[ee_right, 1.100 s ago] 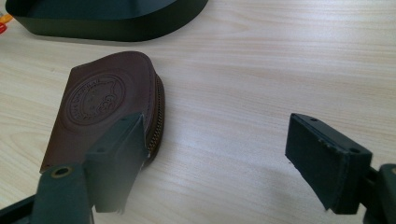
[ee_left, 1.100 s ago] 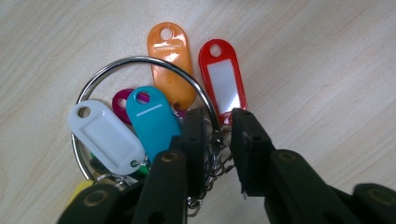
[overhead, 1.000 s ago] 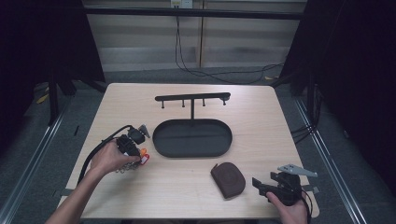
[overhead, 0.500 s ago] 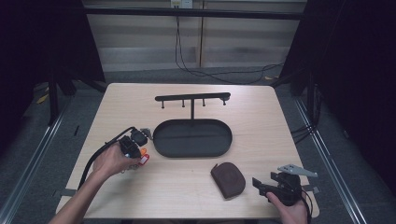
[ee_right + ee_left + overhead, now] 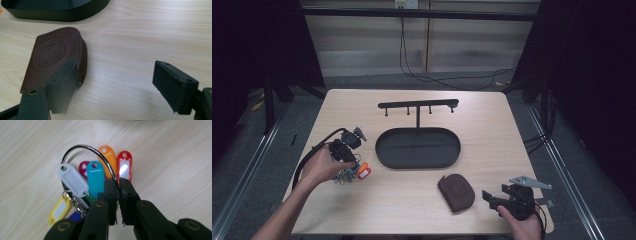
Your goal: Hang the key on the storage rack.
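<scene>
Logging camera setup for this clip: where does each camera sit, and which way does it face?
High view: above the person's side, facing forward and down on the table; forearms and both hand-held grippers show.
Left gripper view: on the left hand-held gripper, facing down; jaws closed on the key ring.
Right gripper view: on the right hand-held gripper, low over the table; open jaws beside the brown leather pouch.
High and right gripper views share the pouch and black tray.

tags (image 5: 96, 178): white, teal, orange, red, magenta, yellow | pouch (image 5: 56, 62): brown, embossed | tray (image 5: 418, 148): black
</scene>
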Demonstrator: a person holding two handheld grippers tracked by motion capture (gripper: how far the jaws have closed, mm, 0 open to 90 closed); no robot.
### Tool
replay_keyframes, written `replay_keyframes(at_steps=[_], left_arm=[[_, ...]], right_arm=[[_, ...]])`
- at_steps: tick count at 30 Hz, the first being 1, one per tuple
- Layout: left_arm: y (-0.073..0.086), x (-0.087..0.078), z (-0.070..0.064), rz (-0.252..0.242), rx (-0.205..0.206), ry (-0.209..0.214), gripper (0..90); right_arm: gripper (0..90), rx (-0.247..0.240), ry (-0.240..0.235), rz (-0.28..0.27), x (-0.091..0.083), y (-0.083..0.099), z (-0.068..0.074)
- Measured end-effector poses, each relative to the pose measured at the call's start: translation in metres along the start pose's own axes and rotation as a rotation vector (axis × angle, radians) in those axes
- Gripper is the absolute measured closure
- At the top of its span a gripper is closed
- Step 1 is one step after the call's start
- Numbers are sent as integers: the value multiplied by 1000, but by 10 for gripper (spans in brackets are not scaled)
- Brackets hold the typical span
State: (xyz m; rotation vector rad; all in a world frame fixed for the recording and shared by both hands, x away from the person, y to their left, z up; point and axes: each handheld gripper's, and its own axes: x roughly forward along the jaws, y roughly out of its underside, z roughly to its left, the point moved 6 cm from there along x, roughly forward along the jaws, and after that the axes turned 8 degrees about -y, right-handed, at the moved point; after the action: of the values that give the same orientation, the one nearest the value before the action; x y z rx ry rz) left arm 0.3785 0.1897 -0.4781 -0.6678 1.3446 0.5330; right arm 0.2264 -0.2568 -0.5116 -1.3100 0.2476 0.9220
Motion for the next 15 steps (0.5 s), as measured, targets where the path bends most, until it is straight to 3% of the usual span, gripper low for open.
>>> replay_keyframes(at_steps=[5, 15], left_arm=[[5, -9, 7, -8, -10, 12, 852], [8, -29, 18, -6, -38, -46, 854]], right_arm=[[205, 4, 0, 0, 0, 0, 0], [206, 3, 0, 0, 0, 0, 0]])
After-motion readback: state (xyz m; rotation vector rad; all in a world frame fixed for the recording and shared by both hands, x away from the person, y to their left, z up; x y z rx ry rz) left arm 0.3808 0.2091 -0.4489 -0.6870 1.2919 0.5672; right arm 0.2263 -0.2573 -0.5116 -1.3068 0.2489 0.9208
